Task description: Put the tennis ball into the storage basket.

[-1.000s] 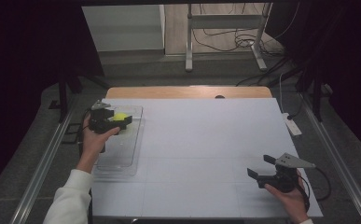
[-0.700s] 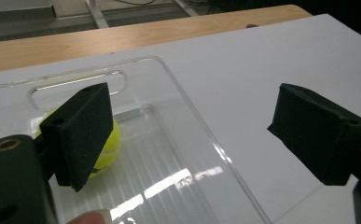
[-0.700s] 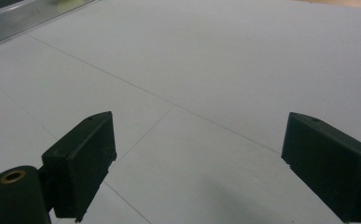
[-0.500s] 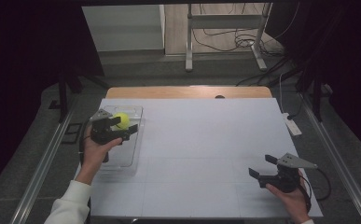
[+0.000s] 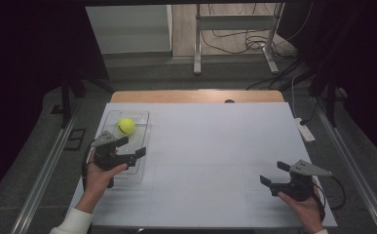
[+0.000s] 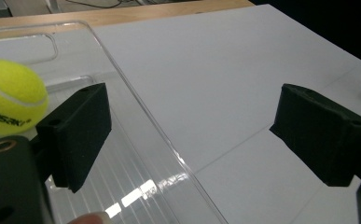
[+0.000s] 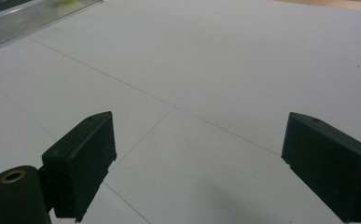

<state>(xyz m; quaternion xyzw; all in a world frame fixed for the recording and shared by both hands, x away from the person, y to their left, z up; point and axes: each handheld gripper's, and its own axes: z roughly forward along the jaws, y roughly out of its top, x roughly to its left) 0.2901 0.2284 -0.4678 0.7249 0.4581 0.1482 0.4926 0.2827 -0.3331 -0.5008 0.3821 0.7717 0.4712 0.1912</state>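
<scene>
A yellow tennis ball (image 5: 126,126) lies at the far end of a clear plastic tray (image 5: 138,116) on the left of the white table. My left gripper (image 5: 132,146) hovers over the tray's near half, a short way back from the ball. Its jaws have just been opening further and nothing is between them. In the left gripper view the ball (image 6: 10,95) sits beyond the left jaw, and the tray's rim (image 6: 145,121) runs across the gap of the left gripper (image 6: 197,135). My right gripper (image 5: 273,173) stands open near the front right, also the right gripper (image 7: 197,163) over bare table.
The white table top (image 5: 215,146) has a wooden strip (image 5: 196,96) along its far edge. A white power strip (image 5: 304,130) lies at its right edge. Metal stand legs and cables are on the floor behind. The tray's corner (image 7: 24,18) shows far off in the right gripper view.
My left gripper has drawn back toward the person, away from the ball, which stays lying in the tray's far end. The right gripper has kept still.
</scene>
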